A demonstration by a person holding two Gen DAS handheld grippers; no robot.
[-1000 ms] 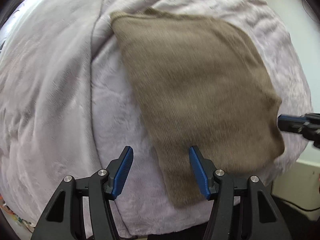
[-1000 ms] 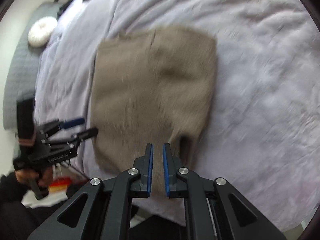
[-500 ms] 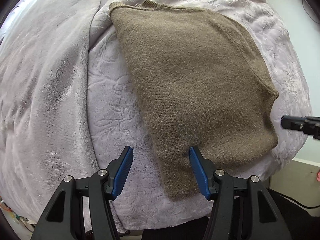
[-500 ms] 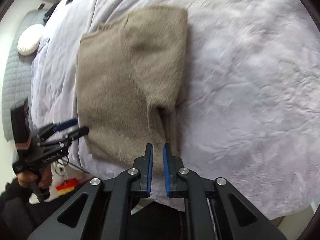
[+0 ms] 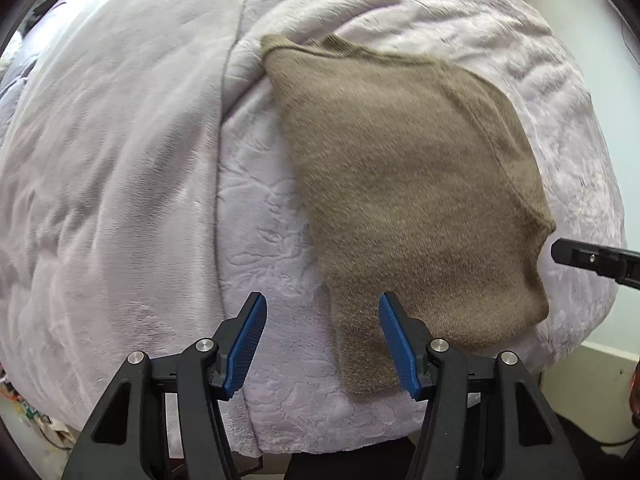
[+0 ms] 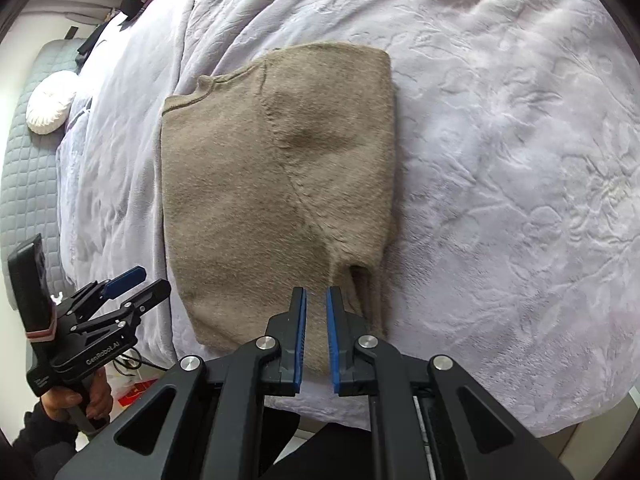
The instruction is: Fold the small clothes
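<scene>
Since half a second ago, both my grippers are pulling back from the folded sweater [image 6: 276, 184], lying on the lilac blanket [image 6: 500, 168]. Left gripper [image 5: 322, 342] is spread wide; right gripper [image 6: 316, 340] is nearly closed, gripping nothing. White cushion [image 6: 50, 102] is lying far left.

1. White lettering reading "GenRobot.AI" runs along the black body of the left tool [image 6: 136, 286], seen from the right wrist camera at the lower left of the frame.
2. A smaller white marking sits lower on the same tool's handle, too small to read.
3. No other text, number or sign is legible in either view; the left wrist camera shows no readable writing.
</scene>
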